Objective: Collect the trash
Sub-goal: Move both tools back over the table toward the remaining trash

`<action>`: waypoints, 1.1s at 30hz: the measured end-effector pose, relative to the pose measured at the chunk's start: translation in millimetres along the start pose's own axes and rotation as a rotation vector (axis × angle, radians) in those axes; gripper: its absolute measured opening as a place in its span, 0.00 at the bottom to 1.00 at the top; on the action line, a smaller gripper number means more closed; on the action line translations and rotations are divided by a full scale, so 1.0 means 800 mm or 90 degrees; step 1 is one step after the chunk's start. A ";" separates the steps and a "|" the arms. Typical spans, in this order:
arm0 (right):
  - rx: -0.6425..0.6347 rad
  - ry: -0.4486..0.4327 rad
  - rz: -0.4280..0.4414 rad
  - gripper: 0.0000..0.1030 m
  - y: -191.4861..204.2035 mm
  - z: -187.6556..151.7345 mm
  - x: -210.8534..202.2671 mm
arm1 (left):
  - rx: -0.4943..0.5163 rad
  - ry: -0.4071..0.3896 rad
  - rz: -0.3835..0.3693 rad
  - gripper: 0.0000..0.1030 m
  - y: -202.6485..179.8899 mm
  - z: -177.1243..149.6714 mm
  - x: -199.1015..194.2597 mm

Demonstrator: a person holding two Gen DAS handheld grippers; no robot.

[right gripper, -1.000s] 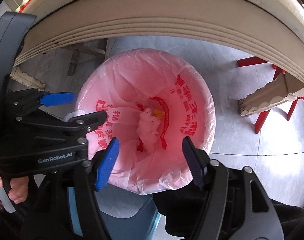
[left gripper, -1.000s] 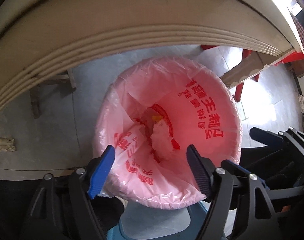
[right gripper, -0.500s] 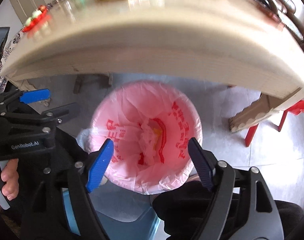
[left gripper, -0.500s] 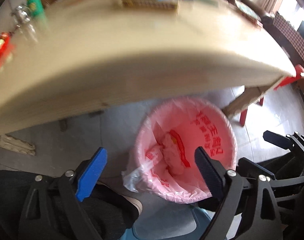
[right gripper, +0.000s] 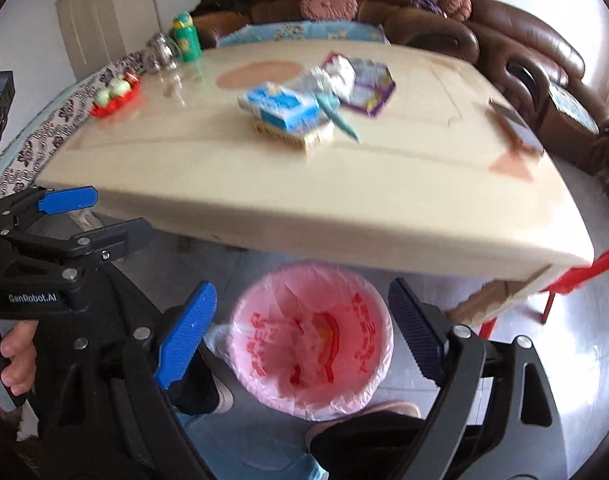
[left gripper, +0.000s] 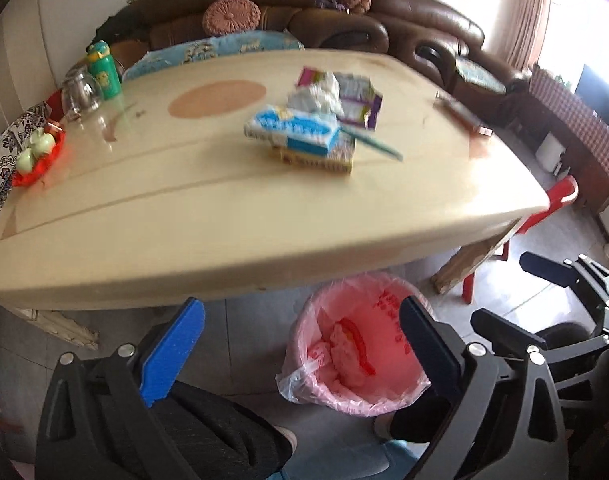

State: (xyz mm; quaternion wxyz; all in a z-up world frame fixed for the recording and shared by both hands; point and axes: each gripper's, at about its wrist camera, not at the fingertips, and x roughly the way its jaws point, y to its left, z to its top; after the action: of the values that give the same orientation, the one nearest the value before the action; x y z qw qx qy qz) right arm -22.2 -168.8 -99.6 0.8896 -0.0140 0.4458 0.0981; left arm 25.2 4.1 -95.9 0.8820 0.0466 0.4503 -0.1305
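Note:
A bin lined with a pink bag (left gripper: 356, 356) stands on the floor under the table's near edge, with crumpled white trash inside; it also shows in the right wrist view (right gripper: 312, 340). My left gripper (left gripper: 300, 348) is open and empty, held above the bin. My right gripper (right gripper: 304, 340) is open and empty above the bin too. On the beige table (left gripper: 184, 208) lie a blue tissue pack on a box (left gripper: 294, 132), a crumpled white wrapper (left gripper: 316, 96) and a purple packet (left gripper: 360, 104); the tissue pack shows again in the right wrist view (right gripper: 284, 110).
A green bottle (left gripper: 102, 70), a glass jar (left gripper: 78, 92) and a red fruit dish (left gripper: 36, 152) stand at the table's far left. A brown sofa (left gripper: 344, 20) is behind the table. A red stool (left gripper: 544, 216) stands at the right. The person's legs are below the grippers.
Both grippers have risen from close over the bin to above table height, so the tabletop has come into view. Both stayed open and empty.

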 end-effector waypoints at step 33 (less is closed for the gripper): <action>-0.039 -0.105 0.006 0.89 -0.029 0.130 -0.028 | 0.021 -0.059 0.057 0.93 0.019 0.133 -0.016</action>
State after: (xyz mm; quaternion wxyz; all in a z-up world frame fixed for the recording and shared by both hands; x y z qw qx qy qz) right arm 51.4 -183.5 -20.2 0.9219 -0.0307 0.3681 0.1168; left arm 105.0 -0.1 -23.2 0.9058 0.0754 0.4045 -0.1005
